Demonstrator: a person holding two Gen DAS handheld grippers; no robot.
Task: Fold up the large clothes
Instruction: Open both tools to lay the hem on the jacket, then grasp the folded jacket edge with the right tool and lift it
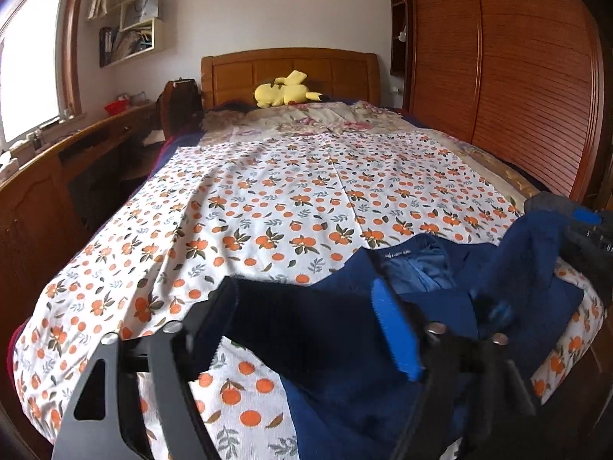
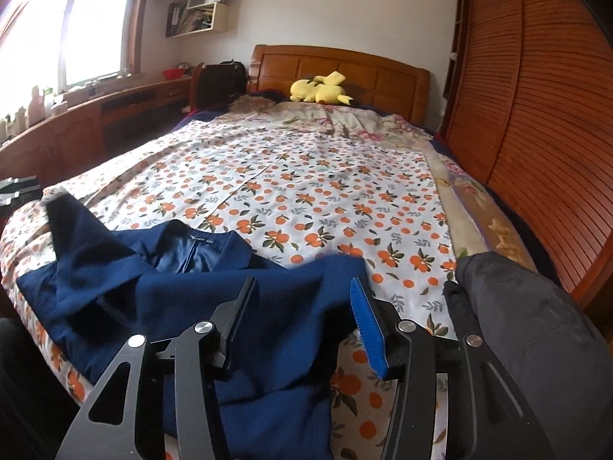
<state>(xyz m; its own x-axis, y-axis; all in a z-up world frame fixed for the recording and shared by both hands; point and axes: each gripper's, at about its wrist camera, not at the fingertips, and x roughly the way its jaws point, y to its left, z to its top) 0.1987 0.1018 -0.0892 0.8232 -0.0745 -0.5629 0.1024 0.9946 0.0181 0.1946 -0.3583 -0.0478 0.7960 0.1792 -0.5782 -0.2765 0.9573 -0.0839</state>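
A navy blue jacket point(image 2: 214, 291) lies on the near edge of the bed, collar and label facing up point(image 1: 398, 255). My left gripper point(image 1: 306, 326) stands open and wide. The dark ribbed cuff of one sleeve point(image 1: 268, 306) lies loose between its fingers, and neither pad presses on it. My right gripper point(image 2: 302, 310) is open over the jacket's other side, with navy cloth lying in the gap and not pinched. In the right wrist view the far sleeve point(image 2: 72, 230) stands up in a peak at the left, its tip blurred.
The bed's orange-print sheet point(image 1: 268, 199) is spread flat beyond the jacket. A yellow plush toy point(image 1: 285, 90) lies by the wooden headboard point(image 1: 291, 65). A slatted wardrobe point(image 1: 517, 76) lines the right side, a wooden desk point(image 1: 46, 180) the left. A dark sleeve point(image 2: 528, 329) is at my right.
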